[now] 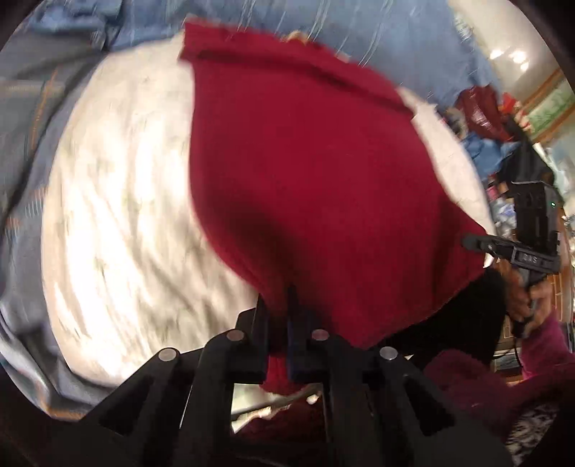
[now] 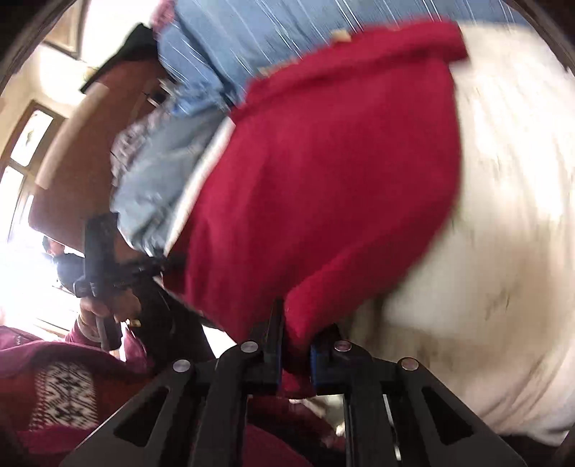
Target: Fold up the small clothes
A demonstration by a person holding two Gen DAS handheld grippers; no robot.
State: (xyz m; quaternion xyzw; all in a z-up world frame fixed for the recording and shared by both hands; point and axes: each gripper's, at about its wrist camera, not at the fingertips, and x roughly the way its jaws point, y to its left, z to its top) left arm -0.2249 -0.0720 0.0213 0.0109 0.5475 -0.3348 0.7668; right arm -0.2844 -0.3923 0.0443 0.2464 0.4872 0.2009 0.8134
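Note:
A small red knitted garment [image 1: 305, 172] lies spread over a white cloth [image 1: 118, 201]. My left gripper [image 1: 276, 298] is shut on its near left corner, the red fabric pinched between the two black fingers. In the right wrist view the same red garment [image 2: 323, 186] stretches away from my right gripper [image 2: 296, 327], which is shut on its other near corner. The near edge hangs lifted between the two grippers. Each view shows the other gripper at its edge: the right gripper [image 1: 481, 244] at the garment's right side, the left gripper [image 2: 158, 266] at its left.
Blue striped fabric [image 1: 359, 32] lies beyond the white cloth [image 2: 503, 215]. A grey-blue checked cover [image 1: 32, 118] borders it on the left. A person's hand [image 1: 528, 305] and a dark red patterned sleeve [image 2: 64, 388] are close by. Cluttered bags [image 1: 481, 107] stand at the far right.

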